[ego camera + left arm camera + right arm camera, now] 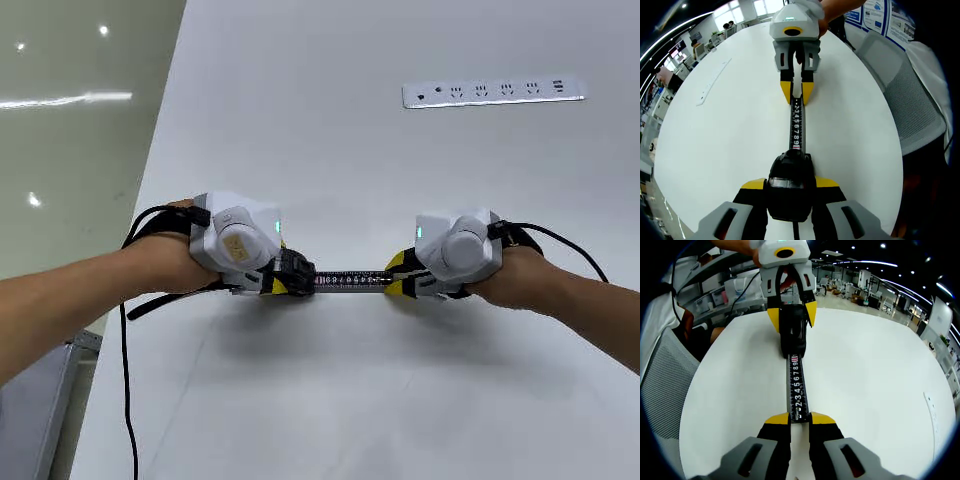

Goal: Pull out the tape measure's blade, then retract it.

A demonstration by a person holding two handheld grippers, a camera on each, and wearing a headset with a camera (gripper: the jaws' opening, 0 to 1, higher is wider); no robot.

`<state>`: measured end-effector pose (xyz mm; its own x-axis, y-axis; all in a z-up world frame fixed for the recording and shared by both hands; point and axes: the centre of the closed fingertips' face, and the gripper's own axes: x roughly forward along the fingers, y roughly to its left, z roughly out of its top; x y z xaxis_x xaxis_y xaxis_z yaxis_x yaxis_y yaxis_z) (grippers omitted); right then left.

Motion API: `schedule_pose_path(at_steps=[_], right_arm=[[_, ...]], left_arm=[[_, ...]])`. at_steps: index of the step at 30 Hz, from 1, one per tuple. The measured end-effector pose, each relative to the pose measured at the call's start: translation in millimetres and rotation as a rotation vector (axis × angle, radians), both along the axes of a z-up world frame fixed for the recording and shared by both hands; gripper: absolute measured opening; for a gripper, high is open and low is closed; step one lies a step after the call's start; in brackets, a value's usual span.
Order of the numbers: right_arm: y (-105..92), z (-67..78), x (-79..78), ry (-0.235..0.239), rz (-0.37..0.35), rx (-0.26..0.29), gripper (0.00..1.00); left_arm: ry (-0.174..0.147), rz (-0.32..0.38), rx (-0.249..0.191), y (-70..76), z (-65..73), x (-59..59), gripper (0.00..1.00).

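While the left tongs point(790, 184) are clamped by their yellow tips on the black, rounded plastic case of the tape measure point(790, 195), the right tongs point(800, 418) pinch the free end of its narrow black blade point(797, 382) with white numerals. A short stretch of blade runs straight between the two, with the digits one to nine readable along it and a red mark where it meets the case. Both tongs face each other tip to tip, each held in a person's hand, over the near middle of the broad white tabletop point(350, 390). Whether the case touches the surface I cannot tell. Far off toward the back edge lies a long white power strip point(493, 92). A grey mesh chair point(915, 110) stands beside the tabletop.
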<state>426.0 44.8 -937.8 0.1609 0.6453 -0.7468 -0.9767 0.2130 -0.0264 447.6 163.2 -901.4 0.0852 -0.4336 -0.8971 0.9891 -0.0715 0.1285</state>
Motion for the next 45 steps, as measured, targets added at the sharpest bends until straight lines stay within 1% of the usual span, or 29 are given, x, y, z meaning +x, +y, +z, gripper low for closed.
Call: schedule_pose_path(at_steps=[17,32,34,44,45], right_arm=[[-19.9,-0.5,-1.9,0.007,-0.010,-0.016,0.12],[-24.4,-0.3,-2.8,0.008,-0.012,-0.019,0.12],[-34.6,-0.9,-3.7,0.013,-0.015,-0.025,0.12],[-47.8,-2.1,-4.1,0.016,-0.024,-0.033,0.12],[-48.2,-0.1,-5.2,0.017,-0.025,-0.034,0.12]], left_arm=[[0.002,-0.004,0.003,-0.5,0.3,0.1,0.30],[0.002,-0.005,0.003,-0.4,0.0,0.2,0.30],[0.002,-0.006,0.004,-0.1,-0.2,-0.2,0.30],[0.004,-0.006,0.006,0.3,-0.4,-0.1,0.30],[0.004,-0.006,0.006,0.3,-0.4,-0.1,0.30]])
